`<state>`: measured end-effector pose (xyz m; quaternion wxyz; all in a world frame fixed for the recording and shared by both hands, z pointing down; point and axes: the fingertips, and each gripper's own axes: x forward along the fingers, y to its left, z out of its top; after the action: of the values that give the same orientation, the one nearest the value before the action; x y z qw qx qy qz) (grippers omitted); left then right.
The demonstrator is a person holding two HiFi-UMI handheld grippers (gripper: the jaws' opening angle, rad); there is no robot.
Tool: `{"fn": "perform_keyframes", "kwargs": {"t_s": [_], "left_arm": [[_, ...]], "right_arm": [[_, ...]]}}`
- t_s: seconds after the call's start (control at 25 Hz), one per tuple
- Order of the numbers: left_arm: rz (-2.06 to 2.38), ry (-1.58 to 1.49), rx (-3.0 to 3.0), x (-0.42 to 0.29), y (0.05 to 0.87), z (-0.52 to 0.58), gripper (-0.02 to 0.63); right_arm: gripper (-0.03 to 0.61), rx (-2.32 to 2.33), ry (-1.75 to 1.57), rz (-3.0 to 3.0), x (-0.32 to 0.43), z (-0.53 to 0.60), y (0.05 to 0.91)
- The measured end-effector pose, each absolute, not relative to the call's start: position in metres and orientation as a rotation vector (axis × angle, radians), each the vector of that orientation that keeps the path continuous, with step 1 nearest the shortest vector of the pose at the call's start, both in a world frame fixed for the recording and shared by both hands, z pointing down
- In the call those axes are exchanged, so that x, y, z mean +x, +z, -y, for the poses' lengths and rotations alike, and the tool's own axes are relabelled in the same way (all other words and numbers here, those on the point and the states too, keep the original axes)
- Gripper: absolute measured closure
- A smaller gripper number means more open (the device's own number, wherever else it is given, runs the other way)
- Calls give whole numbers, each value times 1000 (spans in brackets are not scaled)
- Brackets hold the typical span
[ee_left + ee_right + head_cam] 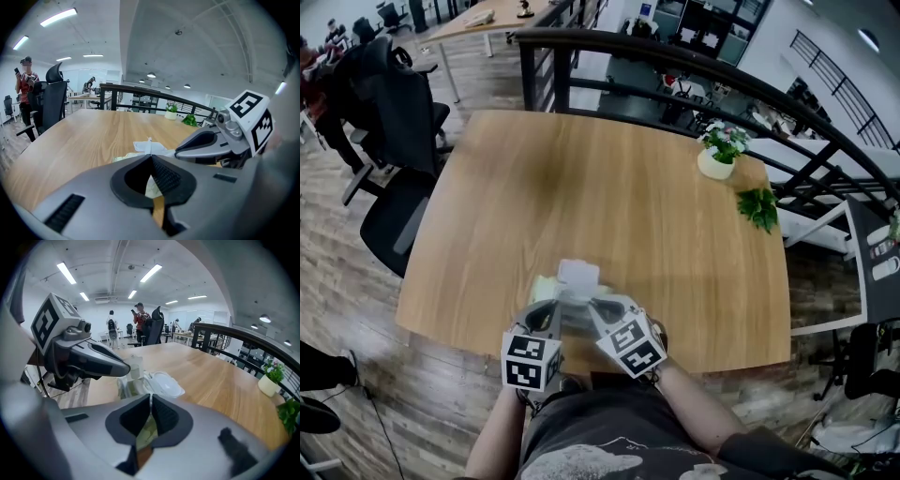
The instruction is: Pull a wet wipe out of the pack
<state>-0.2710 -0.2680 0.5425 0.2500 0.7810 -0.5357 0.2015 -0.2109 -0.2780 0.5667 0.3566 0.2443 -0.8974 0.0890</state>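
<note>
The pale green wipes pack (pixel 546 287) lies near the table's front edge with its white lid (pixel 578 274) flipped open. A white wet wipe (pixel 149 145) pokes up from the opening, and it also shows as a wet wipe (pixel 136 366) in the right gripper view. My left gripper (pixel 555 309) is shut on the pack's near left end, with the pack (pixel 151 185) showing under its jaws. My right gripper (pixel 598 309) comes in from the right, its jaws closed at the wipe's edge on top of the pack (pixel 146 426). The pinch itself is hidden under the jaws.
The wooden table (pixel 609 206) stretches away ahead. A small white flowerpot (pixel 718 155) and a green sprig (pixel 758 206) sit at its far right corner. A black railing (pixel 675 66) runs behind, and an office chair (pixel 389 141) stands at the left.
</note>
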Motion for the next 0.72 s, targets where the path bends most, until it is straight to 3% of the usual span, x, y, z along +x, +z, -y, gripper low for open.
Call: {"fn": "perform_keyframes", "kwargs": {"t_s": [0.72], "left_arm": [[1429,563,2149,-274,545,263,600]], "right_arm": [[546,745,229,2279,-192,272,567]]}}
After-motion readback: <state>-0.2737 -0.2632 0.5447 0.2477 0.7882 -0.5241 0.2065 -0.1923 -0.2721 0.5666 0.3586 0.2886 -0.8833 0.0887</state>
